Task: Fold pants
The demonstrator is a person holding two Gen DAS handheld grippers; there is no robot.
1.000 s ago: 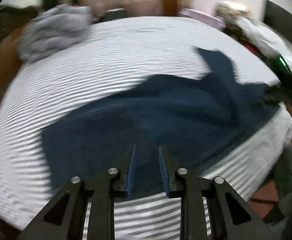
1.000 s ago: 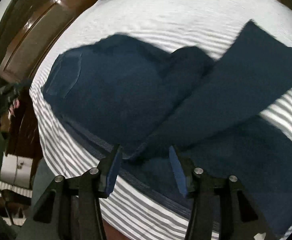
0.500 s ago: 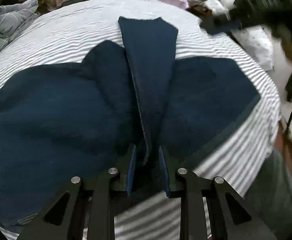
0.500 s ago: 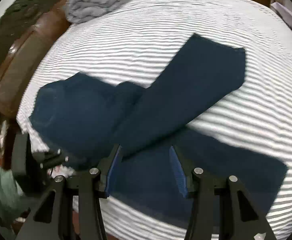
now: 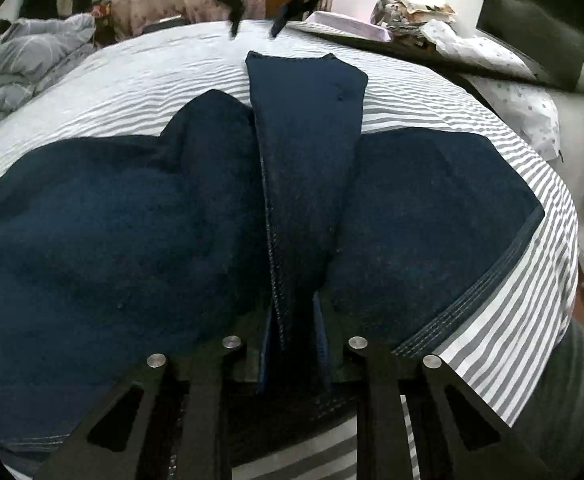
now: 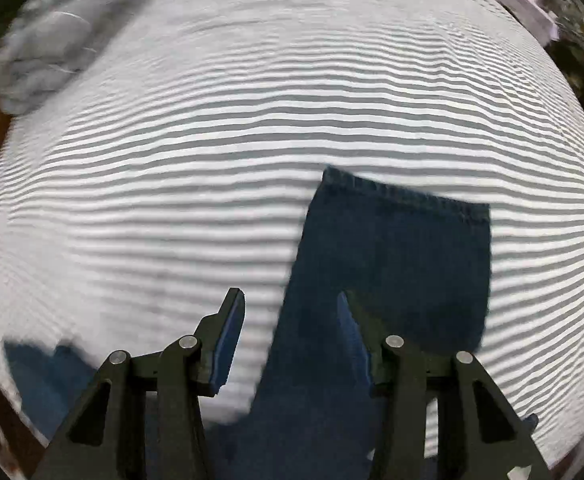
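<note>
Dark blue jeans [image 5: 131, 220] lie spread on a grey-and-white striped bed [image 5: 163, 68]. One leg [image 5: 308, 120] is folded across the rest and points away from me. My left gripper [image 5: 294, 320] is shut on the near end of this leg, at its stitched seam. The right gripper [image 5: 255, 12] shows at the top of the left wrist view, above the far hem. In the right wrist view my right gripper [image 6: 292, 320] is open and empty, over the leg's hem end [image 6: 396, 248].
A crumpled grey blanket [image 5: 23, 64] lies at the bed's far left, also in the right wrist view [image 6: 51, 40]. A pink tray [image 5: 348, 26] and clutter [image 5: 412, 8] sit at the far right. The bed's edge [image 5: 532, 320] drops off at right.
The right gripper has swung away from the waist area towards the far hem of the folded leg. The left gripper has stayed shut on the leg and moved slightly closer.
</note>
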